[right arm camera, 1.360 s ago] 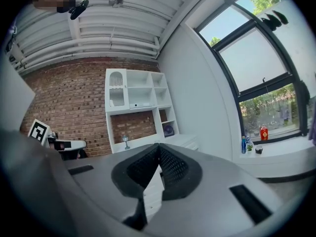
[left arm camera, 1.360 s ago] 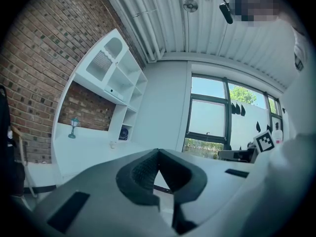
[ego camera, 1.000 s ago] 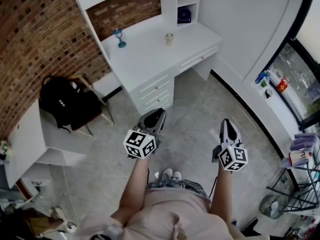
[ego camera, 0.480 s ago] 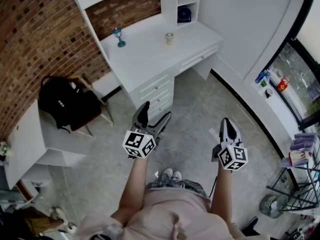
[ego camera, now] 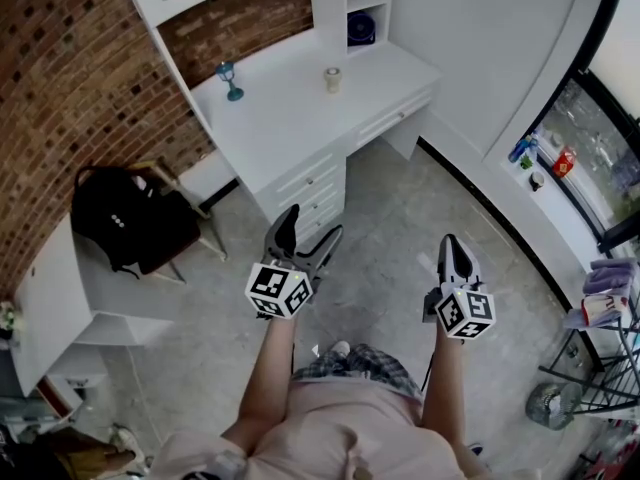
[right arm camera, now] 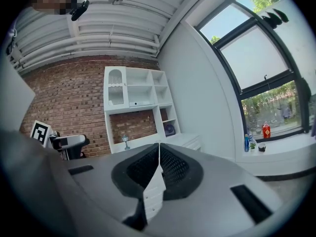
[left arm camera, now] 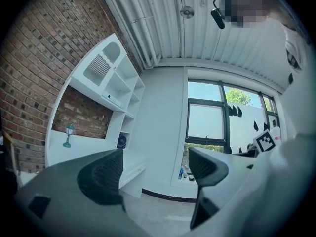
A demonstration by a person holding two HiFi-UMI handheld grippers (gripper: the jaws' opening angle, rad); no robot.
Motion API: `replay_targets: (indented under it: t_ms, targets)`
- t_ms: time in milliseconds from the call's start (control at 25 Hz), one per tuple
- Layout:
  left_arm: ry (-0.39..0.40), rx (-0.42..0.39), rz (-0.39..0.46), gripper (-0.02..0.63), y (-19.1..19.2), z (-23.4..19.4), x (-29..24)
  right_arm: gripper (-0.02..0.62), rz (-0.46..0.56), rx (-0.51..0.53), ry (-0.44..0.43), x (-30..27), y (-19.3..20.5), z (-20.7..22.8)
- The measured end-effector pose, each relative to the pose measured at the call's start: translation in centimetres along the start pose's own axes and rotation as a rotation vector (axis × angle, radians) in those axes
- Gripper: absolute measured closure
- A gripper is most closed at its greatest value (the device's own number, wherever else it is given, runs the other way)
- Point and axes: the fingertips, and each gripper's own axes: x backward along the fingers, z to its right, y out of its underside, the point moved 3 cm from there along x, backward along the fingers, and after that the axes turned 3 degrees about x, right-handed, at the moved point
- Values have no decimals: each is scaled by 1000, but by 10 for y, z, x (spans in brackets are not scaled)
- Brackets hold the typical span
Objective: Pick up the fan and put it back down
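White ceiling: gripper views only | left gripper fingers spread | right gripper fingers together

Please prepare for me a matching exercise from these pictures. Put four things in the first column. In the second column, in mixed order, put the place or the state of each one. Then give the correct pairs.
Column one
1. left tool
2. right tool
3. fan
4. backpack

Column two
a. lies on the chair
b. jaws together, holding nothing
c. stands in a shelf compartment above the desk
d. jaws apart, holding nothing

Pairs: 1-d, 2-b, 3-c, 4-a
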Motion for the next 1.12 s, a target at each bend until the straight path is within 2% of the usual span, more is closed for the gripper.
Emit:
replay_targets:
  t_ms: [280, 680, 920, 1120]
  targets:
    - [1, 0, -19, 213, 2, -21, -24, 578, 5, -7, 4, -28, -3, 1]
    - [-1, -18, -42, 213, 13, -47, -102, 578, 0, -19, -11, -103, 0, 43]
    - [-45, -20, -47, 213, 26, -92, -186, 578, -7, -44, -51, -200, 6, 83]
    - [-117, -29, -9, 213, 29, -148, -306, 578, 51, -30, -154, -341, -15, 137]
